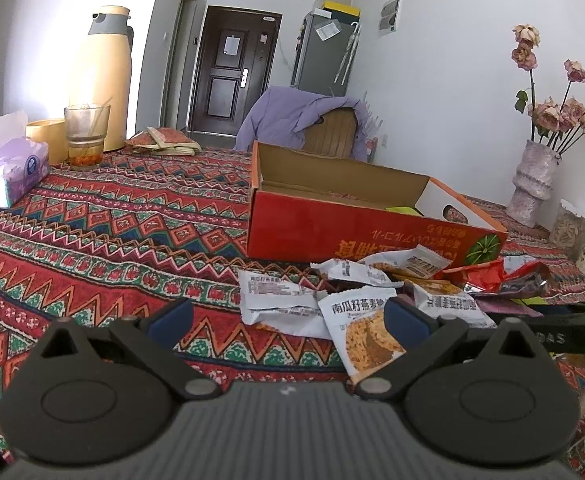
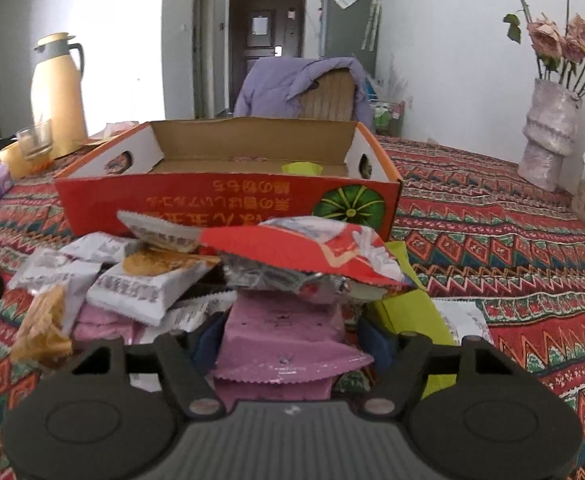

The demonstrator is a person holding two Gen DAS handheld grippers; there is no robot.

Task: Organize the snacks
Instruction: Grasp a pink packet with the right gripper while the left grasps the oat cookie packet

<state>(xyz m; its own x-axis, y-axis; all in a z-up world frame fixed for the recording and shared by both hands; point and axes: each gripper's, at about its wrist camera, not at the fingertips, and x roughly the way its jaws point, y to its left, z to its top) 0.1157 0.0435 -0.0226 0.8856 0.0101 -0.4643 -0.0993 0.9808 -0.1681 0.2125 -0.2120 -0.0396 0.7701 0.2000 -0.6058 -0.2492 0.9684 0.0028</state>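
Nearest in the right wrist view, the right gripper [image 2: 288,340] has its jaws either side of a pink packet [image 2: 284,336]; whether the pads are pressing it or just straddling it, I cannot tell. That packet sits at the near bottom of the snack pile [image 2: 196,276], with a red packet [image 2: 304,248] lying across the top of it and a green packet [image 2: 408,312] tucked just to its right. White packets spill off to the left.

Over in the left wrist view, the left gripper [image 1: 288,316] hangs wide open above the patterned tablecloth [image 1: 112,220], holding nothing, with a white packet [image 1: 368,336] just beside its right finger.

Just beyond the pile stands the red cardboard box [image 2: 228,204], open at the top and nearly bare inside, only a scrap of green showing at the far right. Far left stand a glass [image 1: 86,136] and a yellow flask [image 1: 108,76]; far right, a vase of flowers [image 2: 548,132].

So this looks like the picking stage, barely begun. Next move, I reckon: firm up on the pink packet, draw it out from under the red one without dragging the heap, then lift it over the box's near wall.
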